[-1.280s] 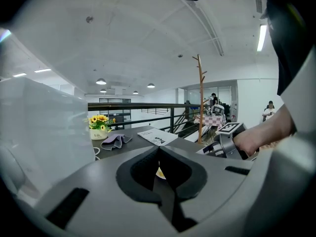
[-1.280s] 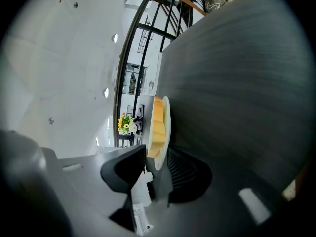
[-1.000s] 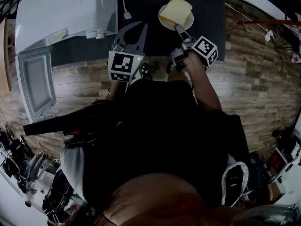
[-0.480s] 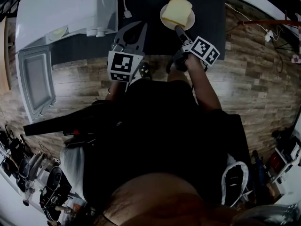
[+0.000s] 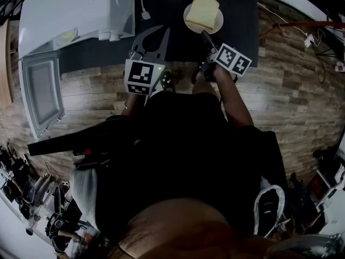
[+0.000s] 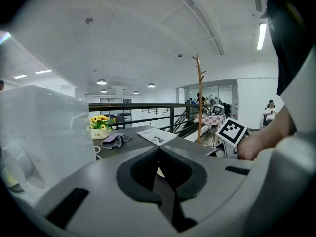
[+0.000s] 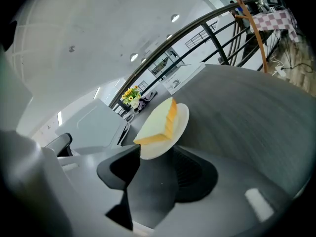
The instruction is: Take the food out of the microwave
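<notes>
A thick yellow slice of food (image 5: 202, 11) lies on a white plate (image 5: 213, 25) on the dark table (image 5: 178, 45), outside the white microwave (image 5: 75, 9). My right gripper (image 5: 206, 38) is at the plate's near rim. In the right gripper view its jaws are opening; the plate (image 7: 178, 127) with the food (image 7: 157, 124) has its edge just between the tips of the right gripper (image 7: 158, 158), and the pads are not pressing on it. My left gripper (image 5: 160, 32) hangs beside the microwave's front; the left gripper (image 6: 159, 154) is shut with nothing in it.
The microwave door (image 5: 40, 93) hangs open at the left over the wooden floor. A white cable plug (image 5: 144, 16) lies by the microwave. At the table's far end are a sunflower pot (image 6: 100, 127), a grey cloth (image 6: 116, 139) and a paper (image 6: 157, 136). A railing runs behind the table.
My right gripper has rolled and its jaws have spread off the plate's rim. The plate now rests level on the table. My left gripper has not moved.
</notes>
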`<state>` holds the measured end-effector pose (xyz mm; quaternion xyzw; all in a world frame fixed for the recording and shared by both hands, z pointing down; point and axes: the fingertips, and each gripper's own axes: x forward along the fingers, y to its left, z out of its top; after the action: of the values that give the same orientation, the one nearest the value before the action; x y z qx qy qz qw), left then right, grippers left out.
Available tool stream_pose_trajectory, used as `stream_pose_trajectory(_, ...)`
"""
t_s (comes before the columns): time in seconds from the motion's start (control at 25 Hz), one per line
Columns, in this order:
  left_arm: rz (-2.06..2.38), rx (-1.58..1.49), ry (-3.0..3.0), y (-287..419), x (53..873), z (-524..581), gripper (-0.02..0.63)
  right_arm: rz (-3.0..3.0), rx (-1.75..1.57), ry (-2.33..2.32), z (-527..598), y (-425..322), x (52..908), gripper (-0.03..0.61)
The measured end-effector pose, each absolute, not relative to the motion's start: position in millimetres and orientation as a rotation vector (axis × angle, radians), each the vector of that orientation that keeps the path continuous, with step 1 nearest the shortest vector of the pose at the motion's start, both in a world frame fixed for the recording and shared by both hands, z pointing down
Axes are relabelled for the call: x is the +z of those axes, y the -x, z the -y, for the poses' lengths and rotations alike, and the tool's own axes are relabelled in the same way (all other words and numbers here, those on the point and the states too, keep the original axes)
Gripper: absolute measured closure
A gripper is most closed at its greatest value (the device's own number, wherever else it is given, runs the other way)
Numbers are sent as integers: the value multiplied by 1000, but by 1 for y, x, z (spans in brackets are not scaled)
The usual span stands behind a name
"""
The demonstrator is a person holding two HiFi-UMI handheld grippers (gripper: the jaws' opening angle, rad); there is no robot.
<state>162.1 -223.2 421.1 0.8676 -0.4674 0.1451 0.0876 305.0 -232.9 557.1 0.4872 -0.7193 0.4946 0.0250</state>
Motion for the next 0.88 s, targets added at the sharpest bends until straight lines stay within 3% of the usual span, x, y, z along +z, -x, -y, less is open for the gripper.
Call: stream_pose_trajectory(0.88, 1380, 417, -2621, -163, 408, 208, 607, 2287, 1456, -1496, 219, -304, 536, 402)
